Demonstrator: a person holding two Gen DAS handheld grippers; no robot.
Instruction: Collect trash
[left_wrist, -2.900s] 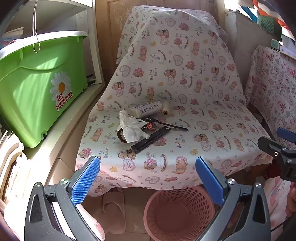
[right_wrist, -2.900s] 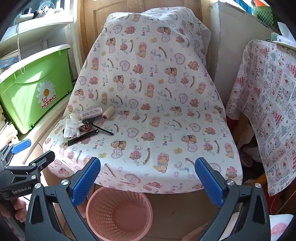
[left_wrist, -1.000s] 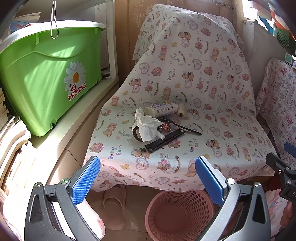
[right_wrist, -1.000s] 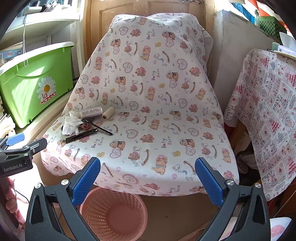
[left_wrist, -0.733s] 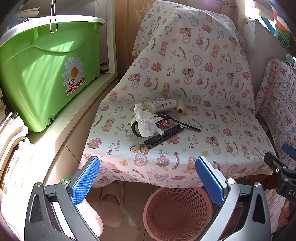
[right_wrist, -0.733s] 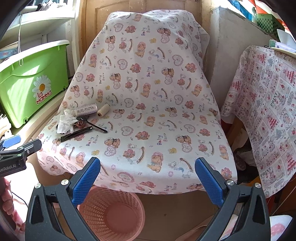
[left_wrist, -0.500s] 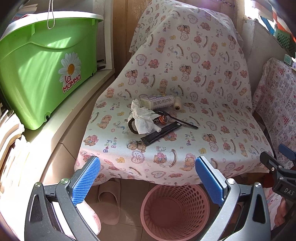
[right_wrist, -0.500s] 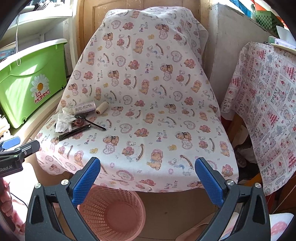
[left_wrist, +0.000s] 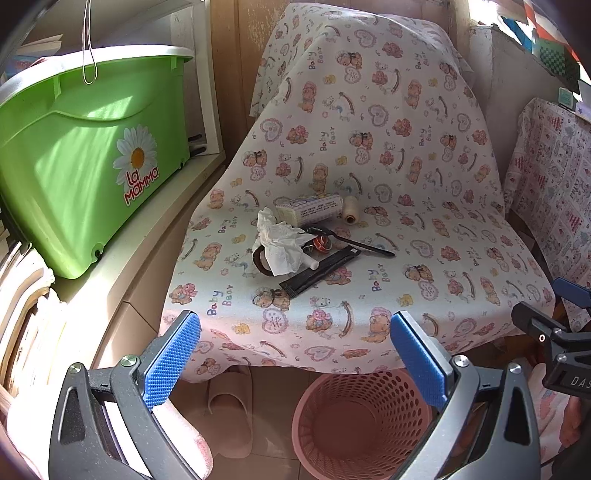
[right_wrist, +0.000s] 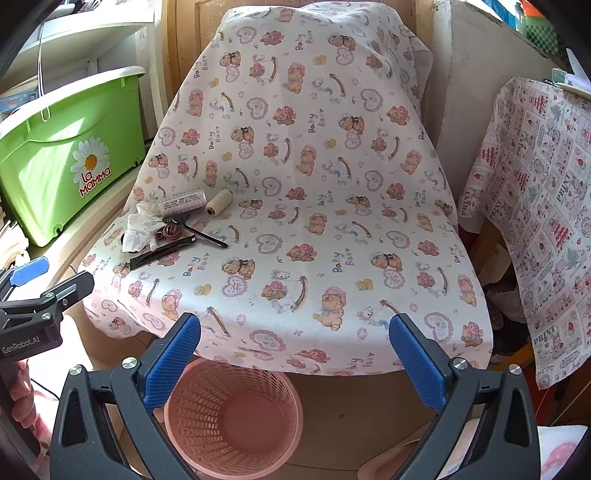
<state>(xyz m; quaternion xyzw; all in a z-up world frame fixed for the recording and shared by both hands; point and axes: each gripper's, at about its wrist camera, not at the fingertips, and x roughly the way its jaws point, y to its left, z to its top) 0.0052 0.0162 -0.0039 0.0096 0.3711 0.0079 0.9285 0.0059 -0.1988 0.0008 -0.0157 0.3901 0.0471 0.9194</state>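
Tissue (left_wrist: 282, 245), crumpled, lies on the covered chair (left_wrist: 424, 229) among small items, now a little closer in the left wrist view than a moment ago; the left gripper (left_wrist: 293, 354) is wide open and empty, approach seems underway; what lies under the tissue is hidden. In the right wrist view the right gripper (right_wrist: 293, 354) also gapes empty above the pink basket (right_wrist: 232, 413), partly cut off by its fingers.

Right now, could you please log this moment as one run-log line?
left gripper: open, empty | right gripper: open, empty | tissue: on chair with clutter | basket: on floor, looks empty | trash: none collected
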